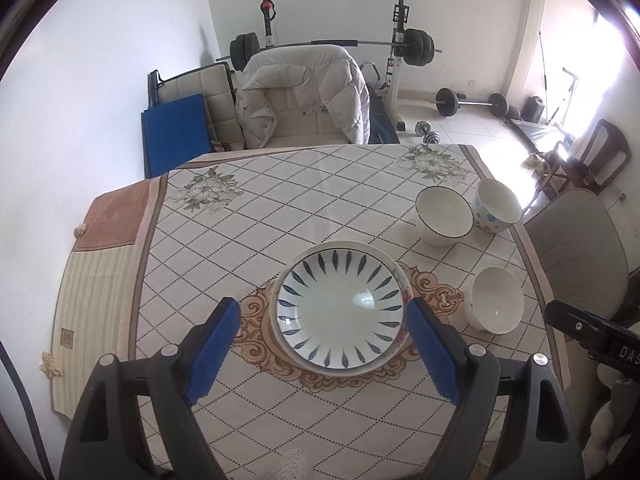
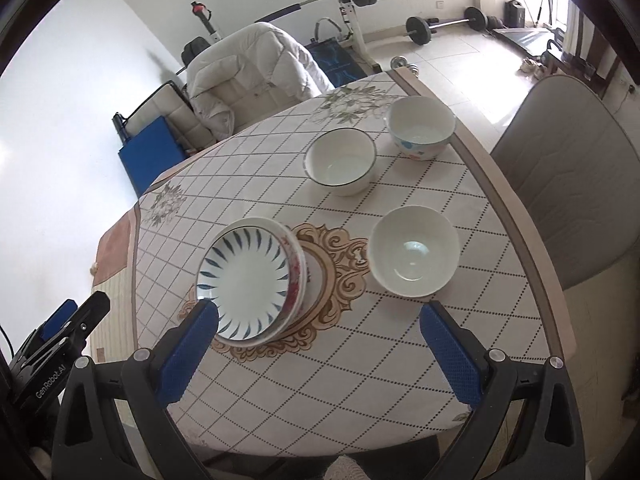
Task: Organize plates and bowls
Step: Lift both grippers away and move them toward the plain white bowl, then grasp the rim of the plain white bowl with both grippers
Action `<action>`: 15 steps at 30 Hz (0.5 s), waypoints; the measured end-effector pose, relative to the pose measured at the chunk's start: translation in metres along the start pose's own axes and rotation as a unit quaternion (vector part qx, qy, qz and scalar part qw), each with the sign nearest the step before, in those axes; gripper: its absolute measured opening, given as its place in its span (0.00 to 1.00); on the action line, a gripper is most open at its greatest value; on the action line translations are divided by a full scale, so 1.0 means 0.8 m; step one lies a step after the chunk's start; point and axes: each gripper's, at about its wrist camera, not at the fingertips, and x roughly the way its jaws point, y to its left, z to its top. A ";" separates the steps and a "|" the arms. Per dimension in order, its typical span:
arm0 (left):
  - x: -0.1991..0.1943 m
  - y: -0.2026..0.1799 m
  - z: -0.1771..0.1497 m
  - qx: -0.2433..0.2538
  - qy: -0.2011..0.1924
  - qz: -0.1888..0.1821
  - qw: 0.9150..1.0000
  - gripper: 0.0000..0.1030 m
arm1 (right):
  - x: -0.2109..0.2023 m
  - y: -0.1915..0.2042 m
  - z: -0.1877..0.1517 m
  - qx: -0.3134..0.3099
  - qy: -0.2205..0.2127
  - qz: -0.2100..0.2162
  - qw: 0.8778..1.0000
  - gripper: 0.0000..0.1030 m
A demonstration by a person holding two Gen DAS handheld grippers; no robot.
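With the plate stack (image 2: 250, 284) already gathered at the table's (image 2: 256, 392) centre medallion and both the left gripper (image 1: 322, 344) and right gripper (image 2: 318, 350) standing apart and empty, approach the plain white bowl (image 2: 414, 254) (near right) squarely before nesting it with the two far-right bowls.

A stack of plates (image 2: 250, 284) is sitting mid-table (image 2: 280, 380). One bowl (image 2: 414, 256) is standing to its right; two more bowls (image 2: 341, 160) (image 2: 421, 126) are standing side by side behind that, near the far right corner.
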 end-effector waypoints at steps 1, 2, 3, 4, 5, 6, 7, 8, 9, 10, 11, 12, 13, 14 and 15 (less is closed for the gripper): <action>0.008 -0.011 0.003 -0.002 0.010 -0.003 1.000 0.82 | 0.005 -0.018 0.008 0.007 0.005 -0.007 1.000 1.00; 0.017 -0.023 0.008 -0.004 0.020 -0.006 1.000 0.82 | 0.011 -0.035 0.015 0.012 0.011 -0.009 1.000 0.99; 0.028 -0.035 0.013 -0.005 0.031 -0.007 0.999 0.82 | 0.019 -0.051 0.023 0.015 0.018 -0.011 1.000 0.99; 0.040 -0.049 0.017 -0.005 0.046 -0.010 0.999 0.82 | 0.028 -0.068 0.030 0.019 0.027 -0.016 0.999 0.99; 0.054 -0.064 0.020 -0.002 0.062 -0.018 0.998 0.82 | 0.040 -0.086 0.038 0.022 0.040 -0.017 0.999 0.99; 0.069 -0.079 0.023 0.001 0.079 -0.028 0.996 0.82 | 0.052 -0.102 0.045 0.022 0.053 -0.015 0.998 0.99; 0.086 -0.095 0.026 0.007 0.097 -0.032 0.995 0.82 | 0.065 -0.116 0.052 0.022 0.064 -0.016 0.998 0.98; 0.102 -0.113 0.026 0.015 0.114 -0.040 0.993 0.81 | 0.080 -0.130 0.058 0.019 0.076 -0.013 0.997 0.98; 0.119 -0.129 0.027 0.018 0.132 -0.048 0.990 0.79 | 0.096 -0.142 0.063 0.014 0.088 -0.013 0.996 0.96; 0.135 -0.142 0.028 0.020 0.149 -0.050 0.987 0.72 | 0.110 -0.153 0.069 0.011 0.101 -0.016 0.995 0.95; 0.150 -0.156 0.028 0.024 0.165 -0.054 0.985 0.64 | 0.126 -0.163 0.073 0.007 0.113 -0.015 0.993 0.93; 0.168 -0.168 0.028 0.024 0.184 -0.059 0.981 0.62 | 0.139 -0.172 0.077 0.002 0.125 -0.014 0.992 0.89; 0.185 -0.180 0.026 0.025 0.202 -0.059 0.977 0.55 | 0.153 -0.180 0.080 -0.004 0.137 -0.016 0.990 0.87; 0.200 -0.190 0.024 0.027 0.218 -0.061 0.974 0.49 | 0.166 -0.186 0.083 -0.009 0.148 -0.018 0.989 0.84; 0.215 -0.198 0.021 0.029 0.234 -0.062 0.970 0.49 | 0.177 -0.193 0.087 -0.014 0.159 -0.020 0.987 0.82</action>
